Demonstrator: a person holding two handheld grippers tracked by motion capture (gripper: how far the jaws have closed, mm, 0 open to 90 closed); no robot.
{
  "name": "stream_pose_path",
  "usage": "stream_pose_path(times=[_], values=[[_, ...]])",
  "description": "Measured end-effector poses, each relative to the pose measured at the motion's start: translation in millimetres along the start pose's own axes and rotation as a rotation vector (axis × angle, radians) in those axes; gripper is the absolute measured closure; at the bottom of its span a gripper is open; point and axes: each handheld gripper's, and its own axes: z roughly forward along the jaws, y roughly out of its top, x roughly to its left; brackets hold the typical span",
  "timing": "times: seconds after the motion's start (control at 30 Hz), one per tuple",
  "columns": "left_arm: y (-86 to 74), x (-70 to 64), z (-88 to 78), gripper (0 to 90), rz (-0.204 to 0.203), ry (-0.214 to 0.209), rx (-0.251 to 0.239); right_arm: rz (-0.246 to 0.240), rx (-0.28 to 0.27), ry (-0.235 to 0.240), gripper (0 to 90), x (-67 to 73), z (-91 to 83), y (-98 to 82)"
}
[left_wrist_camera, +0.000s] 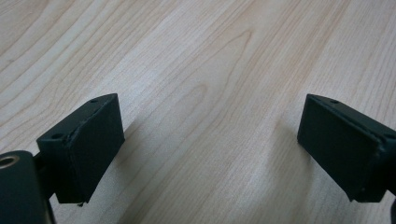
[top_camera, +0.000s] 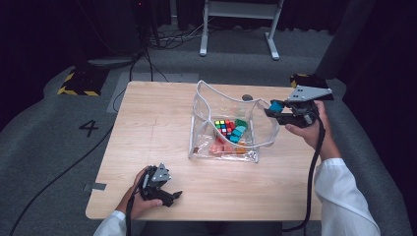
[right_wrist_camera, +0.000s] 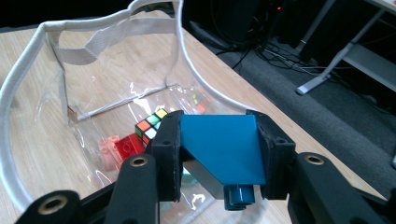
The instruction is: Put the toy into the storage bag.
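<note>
While the left tongs (top_camera: 169,195) rest wide apart on the light wooden bench (top_camera: 157,123) with nothing between them, the right tongs (right_wrist_camera: 218,144) clamp a blue plastic building block (right_wrist_camera: 222,144) over the right rim of the clear plastic white-trimmed bag (top_camera: 199,123) holding a multicoloured puzzle cube (top_camera: 224,127).

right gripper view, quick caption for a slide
Right tool clamps a blue block above the clear bag holding a puzzle cube.
</note>
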Motion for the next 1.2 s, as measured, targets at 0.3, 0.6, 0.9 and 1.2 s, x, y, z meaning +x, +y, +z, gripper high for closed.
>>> stream_pose_path(times=[0.3, 0.6, 0.9, 1.2], values=[[0.0, 0.0, 0.0, 7.3, 0.0, 0.0, 0.001, -0.084, 0.053, 0.066, 59.1, 14.1, 34.9, 16.5], [0.0, 0.1, -0.2, 7.3, 0.003, 0.001, 0.002, -0.132, 0.147, 0.107, 59.1, 24.6, 66.7, 25.1], [-0.1, -0.2, -0.2, 7.4, -0.001, 0.001, 0.001, -0.177, 0.264, 0.13, 59.1, 31.0, 95.7, 27.6], [-0.4, -0.5, 0.0, 7.6, -0.003, -0.001, -0.002, -0.218, 0.382, 0.17, 59.1, 39.6, 119.7, 24.4]])
